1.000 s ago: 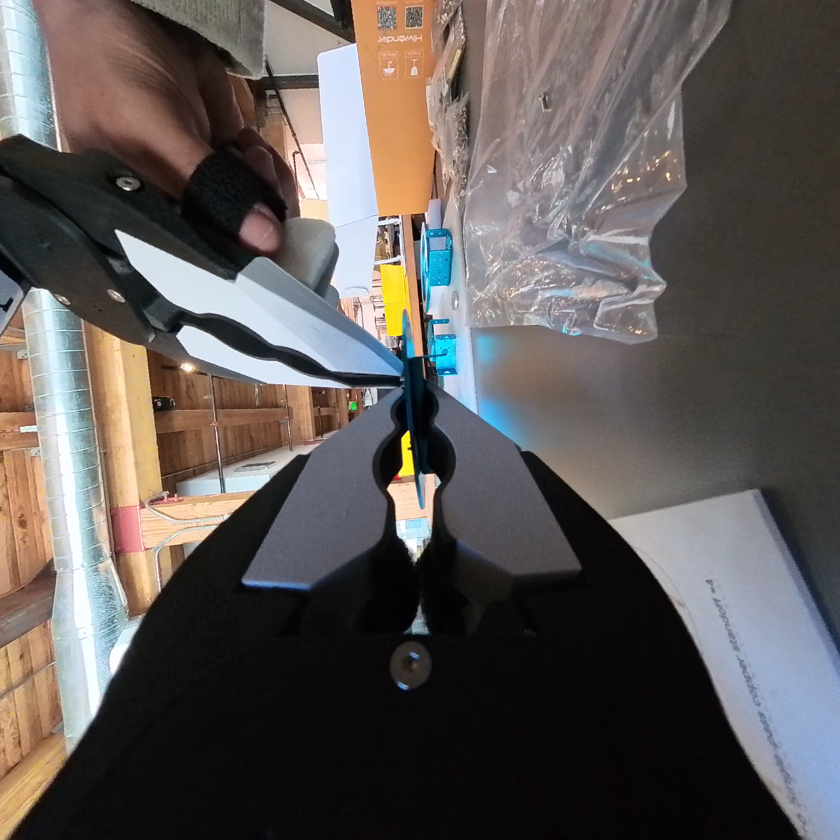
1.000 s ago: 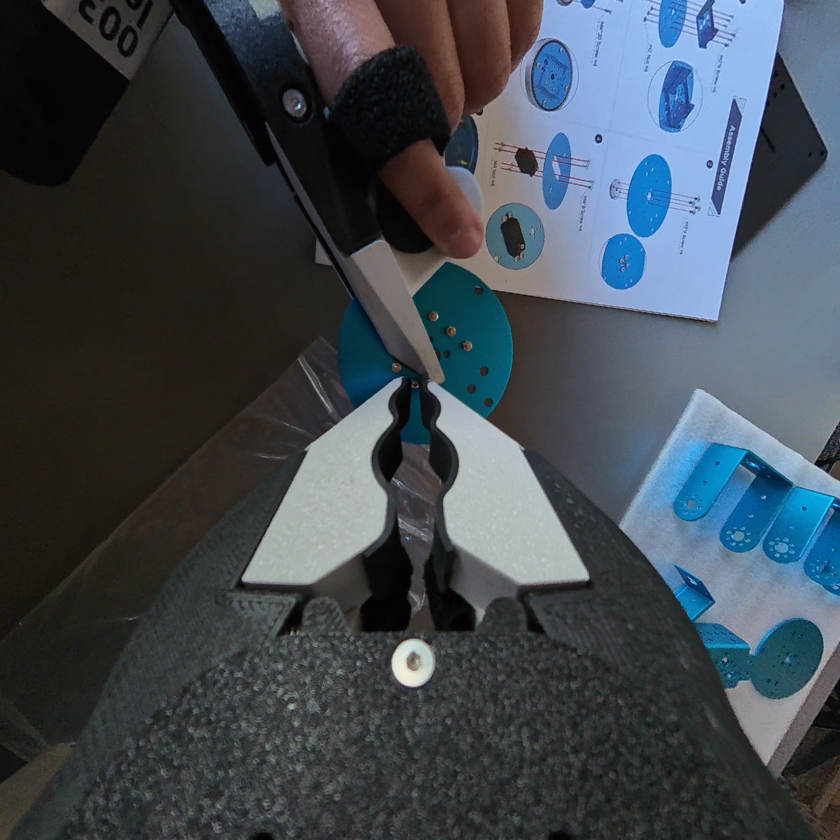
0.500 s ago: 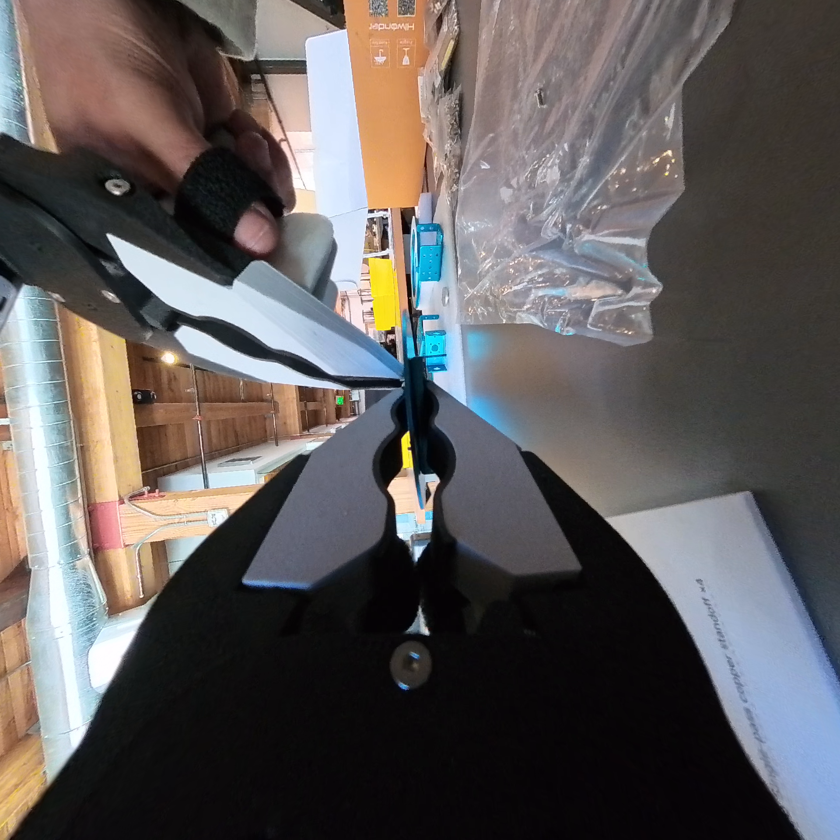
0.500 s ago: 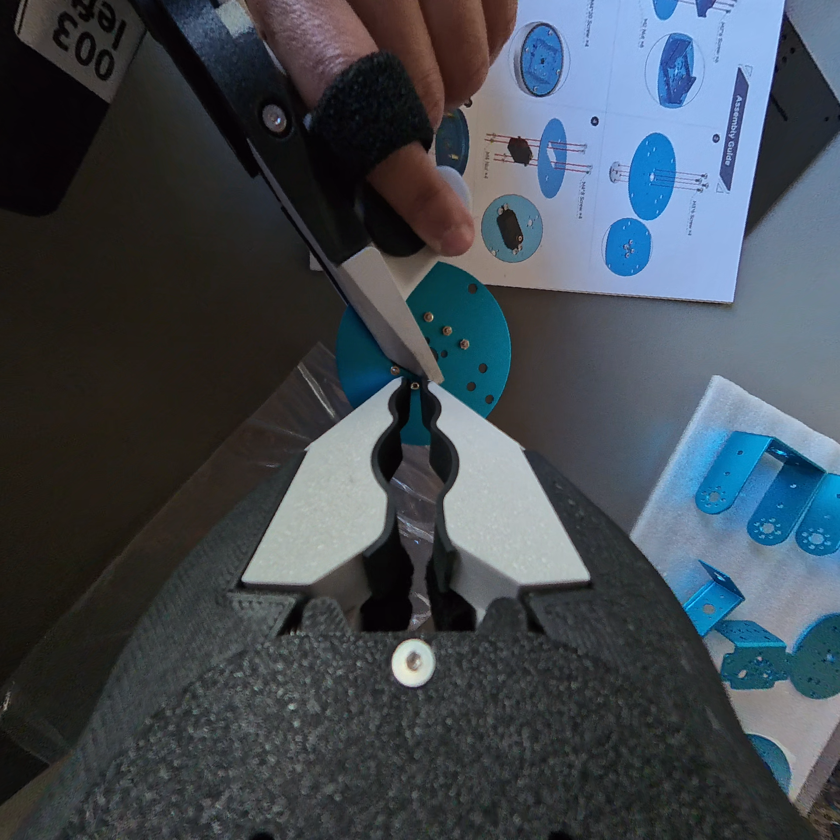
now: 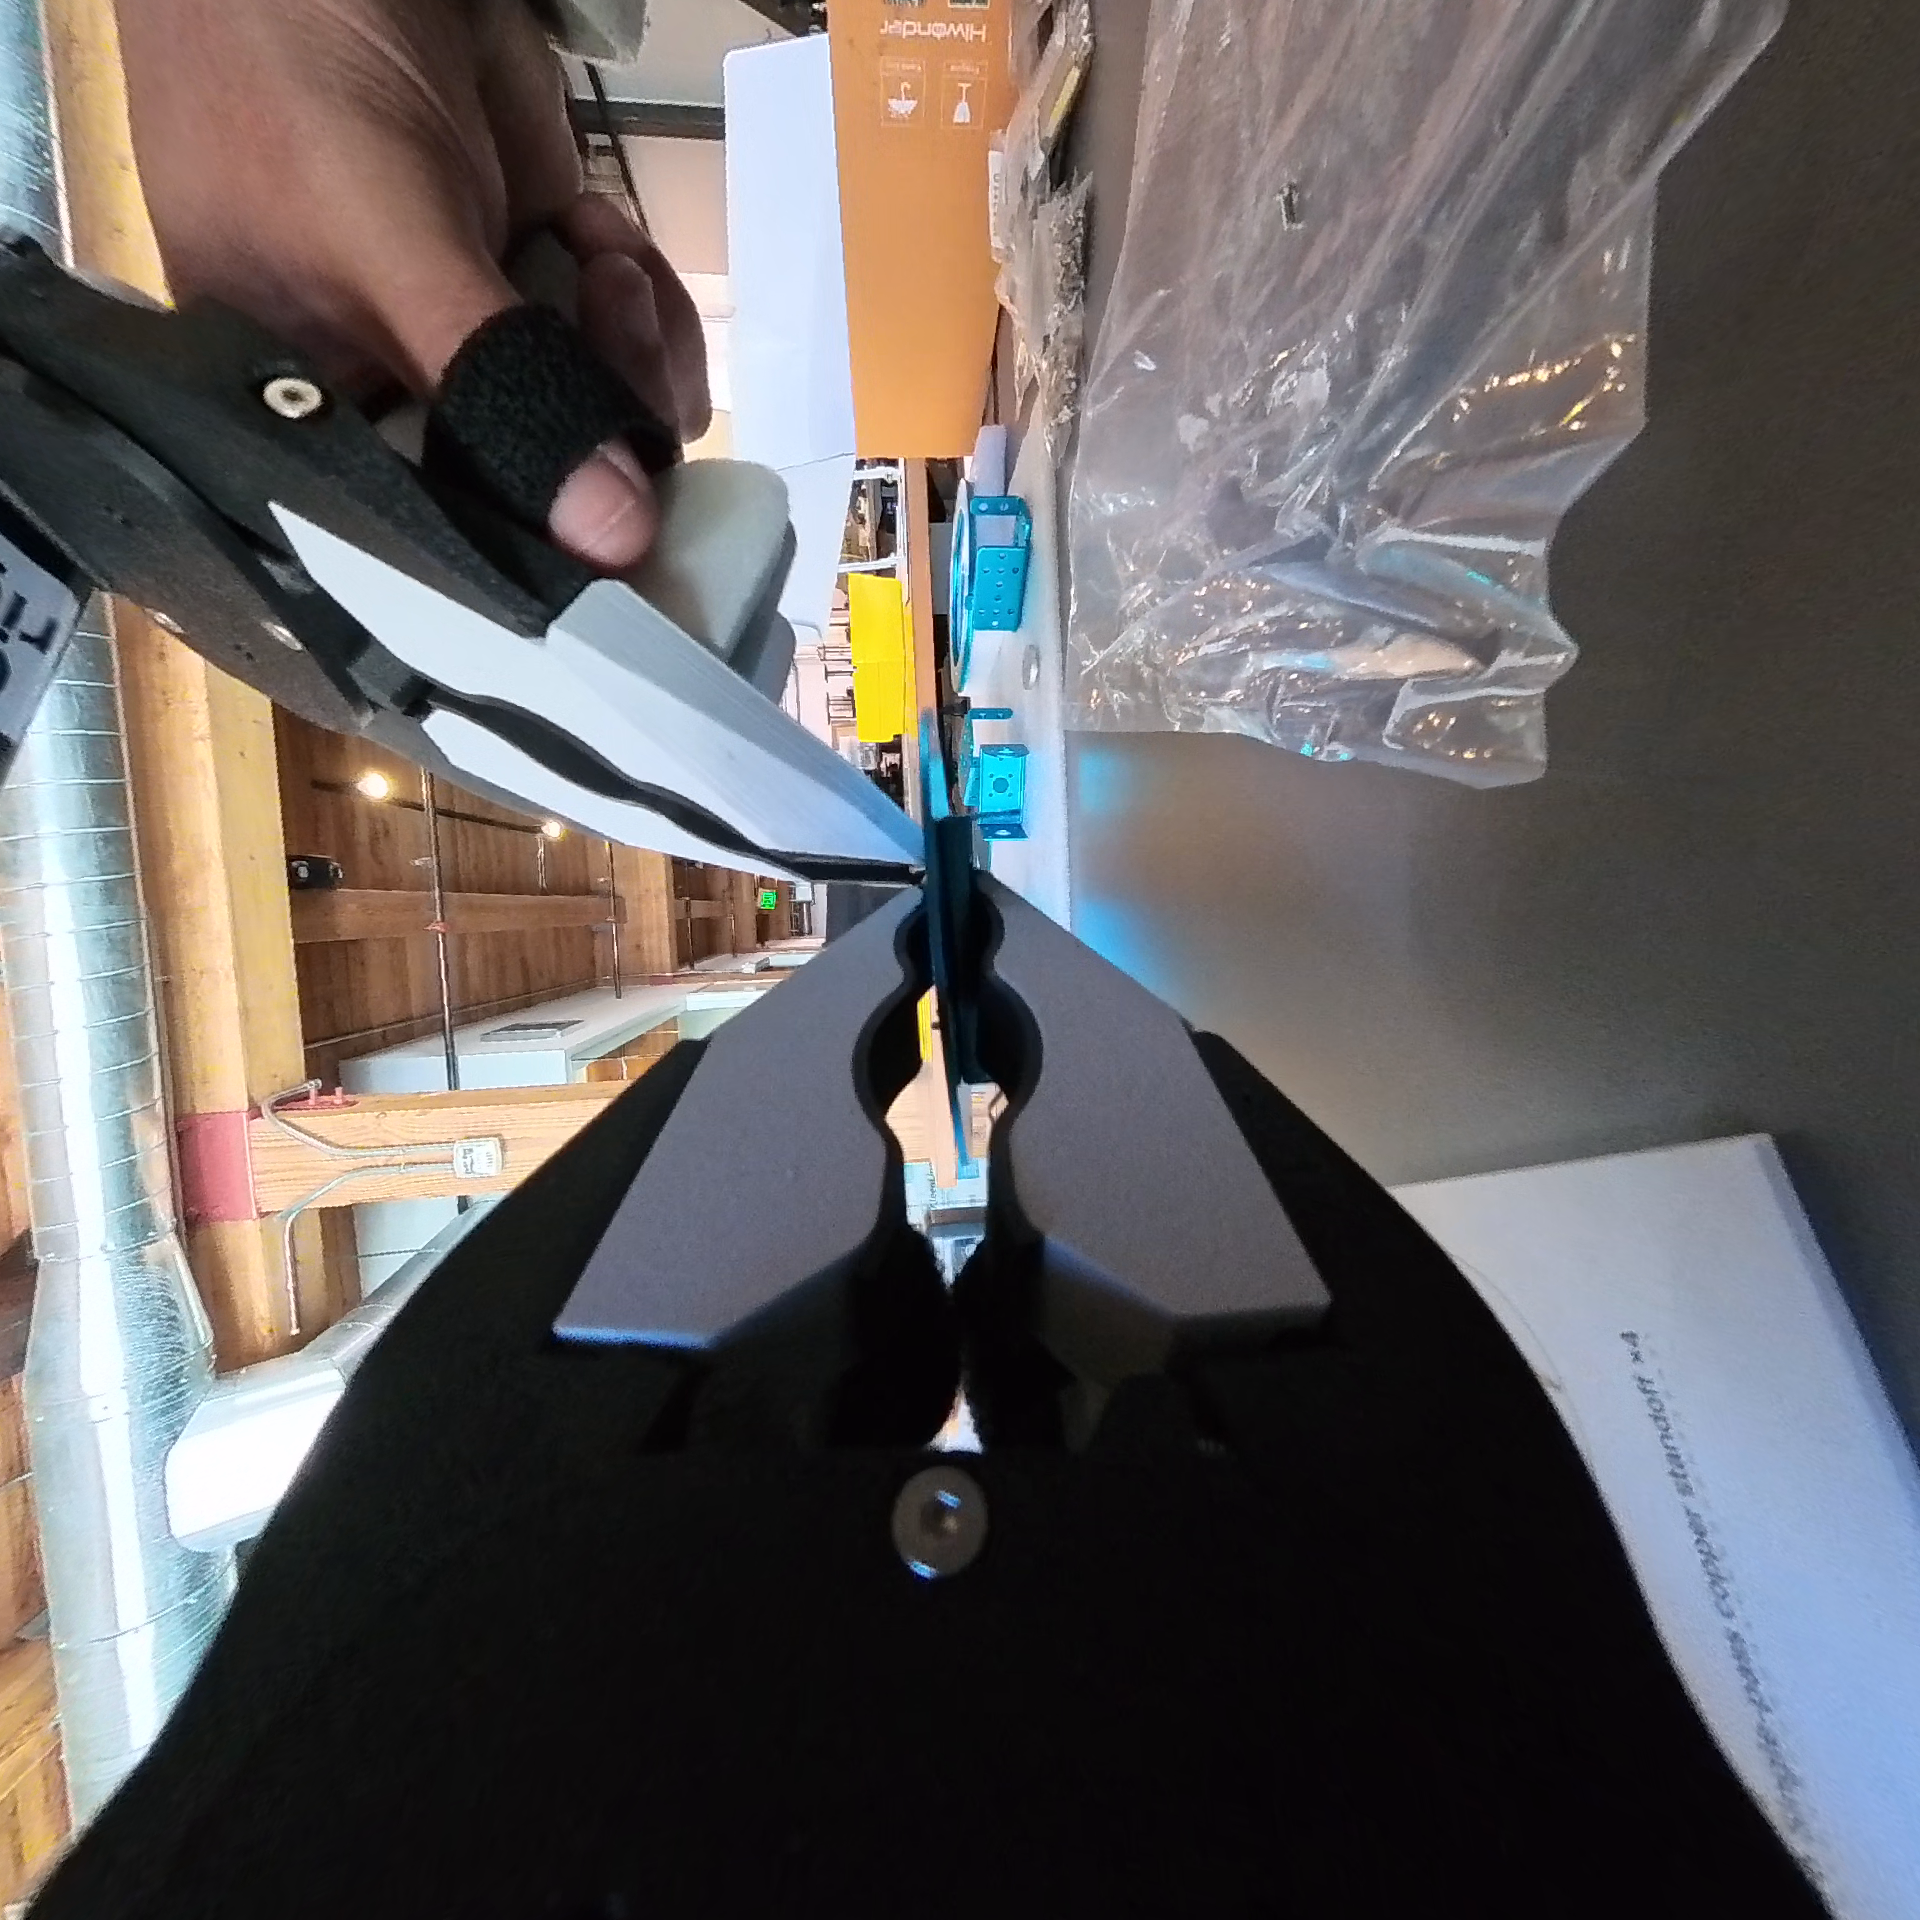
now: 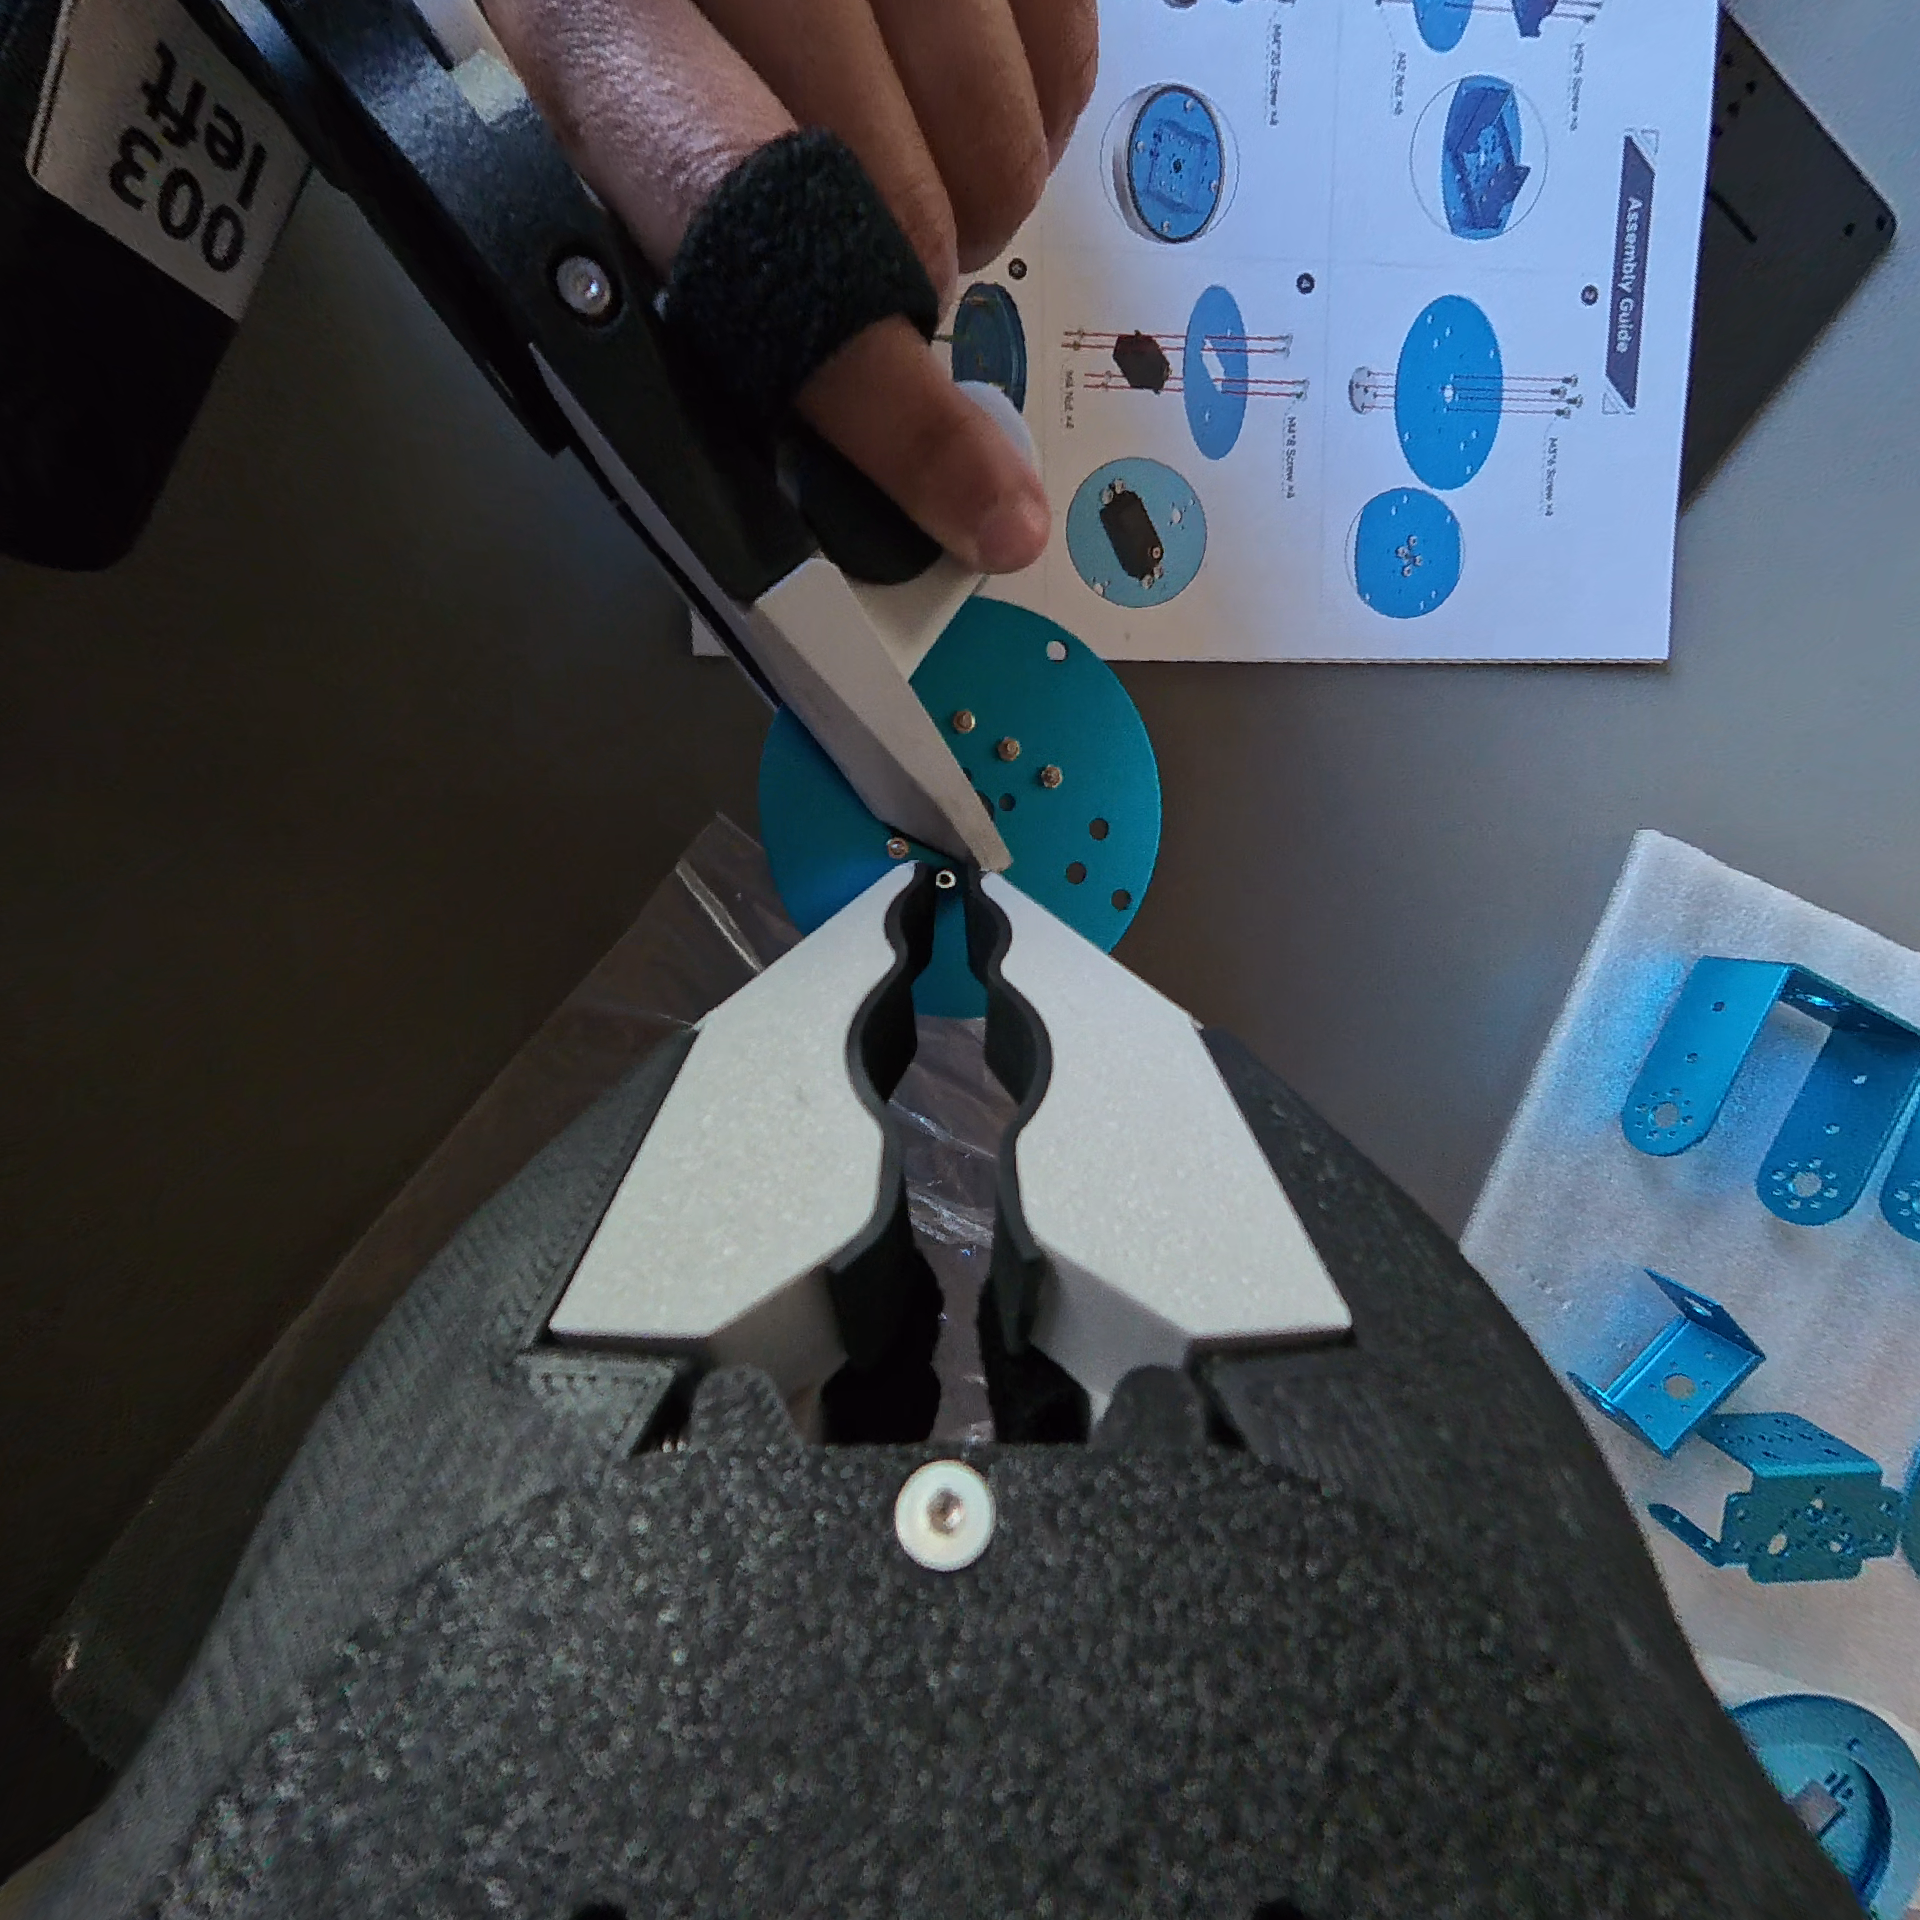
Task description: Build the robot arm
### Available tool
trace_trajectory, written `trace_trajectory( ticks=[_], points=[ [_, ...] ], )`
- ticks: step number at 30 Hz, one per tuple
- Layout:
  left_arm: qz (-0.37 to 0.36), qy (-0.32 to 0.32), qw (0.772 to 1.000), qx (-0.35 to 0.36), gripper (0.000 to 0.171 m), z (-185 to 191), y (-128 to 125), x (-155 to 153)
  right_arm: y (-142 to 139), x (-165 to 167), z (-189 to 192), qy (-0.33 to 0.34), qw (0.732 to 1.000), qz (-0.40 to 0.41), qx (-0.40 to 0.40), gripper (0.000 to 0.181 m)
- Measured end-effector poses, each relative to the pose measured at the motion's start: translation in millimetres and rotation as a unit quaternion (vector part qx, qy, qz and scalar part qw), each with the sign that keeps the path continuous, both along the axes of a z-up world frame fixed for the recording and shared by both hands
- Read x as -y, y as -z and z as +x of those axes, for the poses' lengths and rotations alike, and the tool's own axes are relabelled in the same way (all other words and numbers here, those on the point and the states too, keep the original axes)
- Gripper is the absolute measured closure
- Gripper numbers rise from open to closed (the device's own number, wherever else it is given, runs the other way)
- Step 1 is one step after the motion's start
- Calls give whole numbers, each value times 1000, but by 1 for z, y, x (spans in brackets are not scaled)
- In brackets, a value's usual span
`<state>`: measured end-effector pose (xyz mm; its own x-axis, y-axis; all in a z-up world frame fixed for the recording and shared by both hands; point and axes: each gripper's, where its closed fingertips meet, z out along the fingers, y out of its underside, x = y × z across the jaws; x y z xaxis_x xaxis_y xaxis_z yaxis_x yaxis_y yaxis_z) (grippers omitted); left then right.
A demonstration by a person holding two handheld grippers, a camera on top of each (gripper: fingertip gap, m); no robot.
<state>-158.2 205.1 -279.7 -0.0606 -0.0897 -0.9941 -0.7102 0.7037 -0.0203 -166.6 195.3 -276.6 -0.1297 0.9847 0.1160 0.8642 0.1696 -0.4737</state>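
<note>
A teal round metal disc [image 6: 1049, 769] with several holes and brass studs is held above the dark table. My left gripper [image 5: 948, 883] is shut on it; in the left wrist view the disc [image 5: 951, 935] shows edge-on between the grey fingers. In the right wrist view the left gripper [image 6: 977, 847] comes in from the upper left, with a hand on it. My right gripper [image 6: 945, 881] is nearly shut on a small round metal fastener [image 6: 943, 880] at its tips, pressed against the disc face. It also shows in the left wrist view [image 5: 909, 864], its tips touching the disc.
A printed sheet with diagrams [image 6: 1351, 312] lies beyond the disc. A white foam pad [image 6: 1558, 1195] with blue brackets [image 6: 1766, 1091] is on the right. A clear plastic bag [image 5: 1351, 416] lies on the table, an orange box [image 5: 914, 208] behind it. Less than 4 cm separates the two grippers' tips.
Both grippers keep their holds and stay together at the disc. The pair has drifted slightly over the table; the sheet and foam pad shift in the right wrist view.
</note>
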Motion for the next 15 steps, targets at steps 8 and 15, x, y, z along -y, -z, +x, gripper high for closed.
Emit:
trace_trajectory(
  ticks=[8,15],
  points=[
    [-1,4,1000,0,171,1,1,2,1,0,2,1,1000,-1,4,176],
    [0,4,1000,-1,171,0,1,1,-4,0,4,0,1000,1,-3,175]
  ],
)
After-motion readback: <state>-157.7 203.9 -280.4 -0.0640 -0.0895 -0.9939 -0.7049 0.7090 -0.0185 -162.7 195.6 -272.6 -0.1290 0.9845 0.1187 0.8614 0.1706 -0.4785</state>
